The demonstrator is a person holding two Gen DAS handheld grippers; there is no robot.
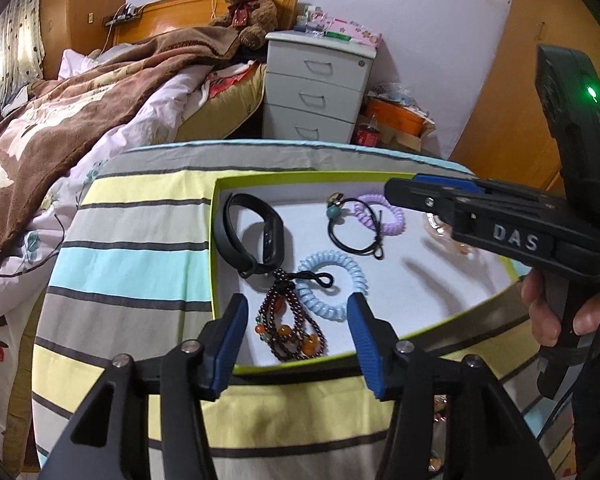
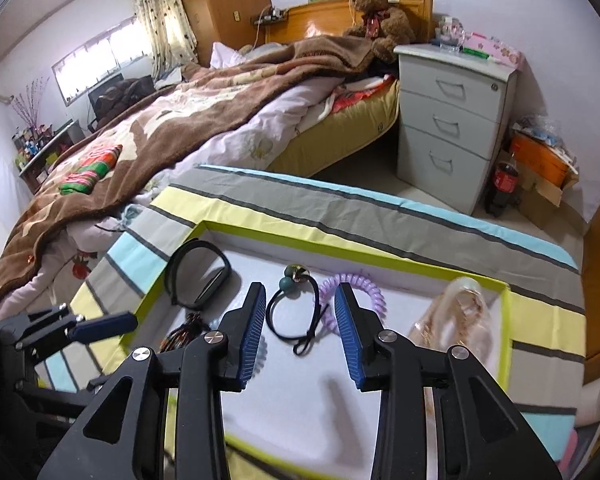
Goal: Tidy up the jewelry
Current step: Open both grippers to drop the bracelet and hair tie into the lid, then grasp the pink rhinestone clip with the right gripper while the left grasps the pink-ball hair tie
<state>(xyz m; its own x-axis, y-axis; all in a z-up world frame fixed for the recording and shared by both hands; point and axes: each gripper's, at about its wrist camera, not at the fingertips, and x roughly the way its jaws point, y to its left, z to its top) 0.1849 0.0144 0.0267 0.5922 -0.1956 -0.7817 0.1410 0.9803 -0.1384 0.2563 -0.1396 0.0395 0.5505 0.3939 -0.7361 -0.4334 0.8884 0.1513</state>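
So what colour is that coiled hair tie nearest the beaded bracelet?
Light blue. The coiled hair tie shows best in the left wrist view, beside the dark red beaded bracelet.

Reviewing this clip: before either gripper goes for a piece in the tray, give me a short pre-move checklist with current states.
1. Left gripper open, holding nothing: ok.
2. Right gripper open, holding nothing: ok.
3. Bead bracelet lies between the left fingers: ok.
4. Black hair tie separate from the purple coil tie: not ok, they overlap.
5. Light blue coil tie clear of the beads: not ok, touching.
6. Tray flat and steady on the striped cloth: cannot tell.
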